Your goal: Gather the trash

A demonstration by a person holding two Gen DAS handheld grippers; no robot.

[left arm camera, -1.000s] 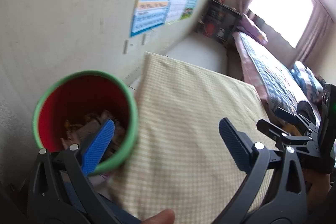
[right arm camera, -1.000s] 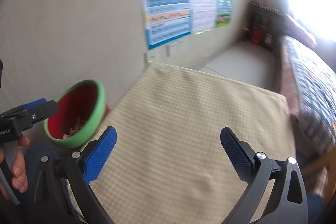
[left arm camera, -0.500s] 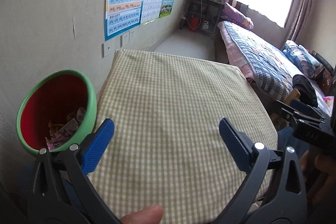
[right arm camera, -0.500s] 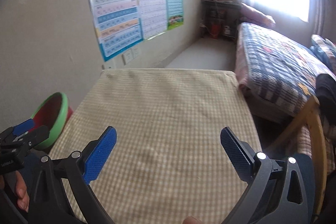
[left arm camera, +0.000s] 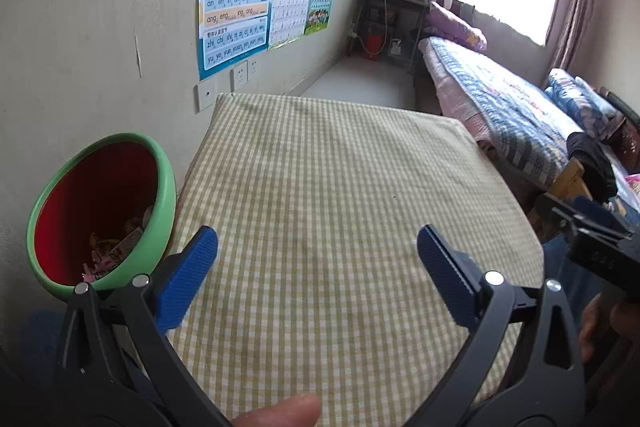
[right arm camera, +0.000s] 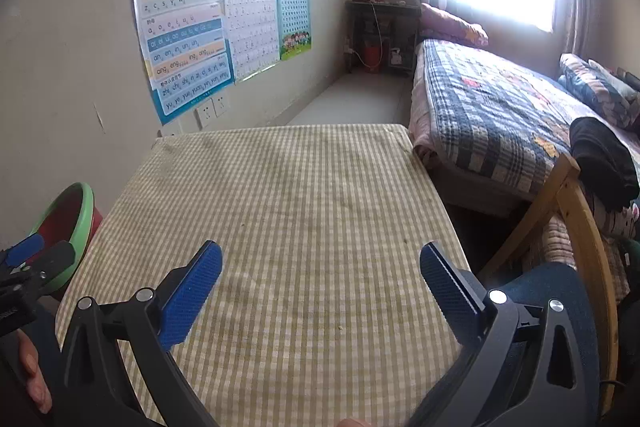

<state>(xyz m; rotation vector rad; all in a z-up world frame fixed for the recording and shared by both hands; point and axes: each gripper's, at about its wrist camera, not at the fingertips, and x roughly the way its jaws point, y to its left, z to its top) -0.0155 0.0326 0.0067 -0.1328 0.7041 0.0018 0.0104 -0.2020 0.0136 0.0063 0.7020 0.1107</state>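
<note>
A trash bin (left arm camera: 160, 211) with a green rim and red inside stands left of the table; crumpled wrappers (left arm camera: 116, 247) lie at its bottom. It also shows in the right wrist view (right arm camera: 82, 223). My left gripper (left arm camera: 316, 259) is open and empty above the near part of the yellow checked tablecloth (left arm camera: 328, 187), just right of the bin. My right gripper (right arm camera: 320, 275) is open and empty over the same cloth (right arm camera: 304, 195). I see no trash on the table. The left gripper's side shows at the left edge of the right wrist view (right arm camera: 28, 267).
The wall (left arm camera: 100, 27) with posters (right arm camera: 180, 27) runs along the table's left side. A bed (right arm camera: 500, 107) stands to the right beyond a gap. A wooden chair back (right arm camera: 576, 211) stands at the table's right near corner. A dark shelf (left arm camera: 388, 23) stands at the far wall.
Both grippers have swung right, away from the bin and toward the table's middle. The bin has slid toward the left edge of both views. Both stay open and empty.
</note>
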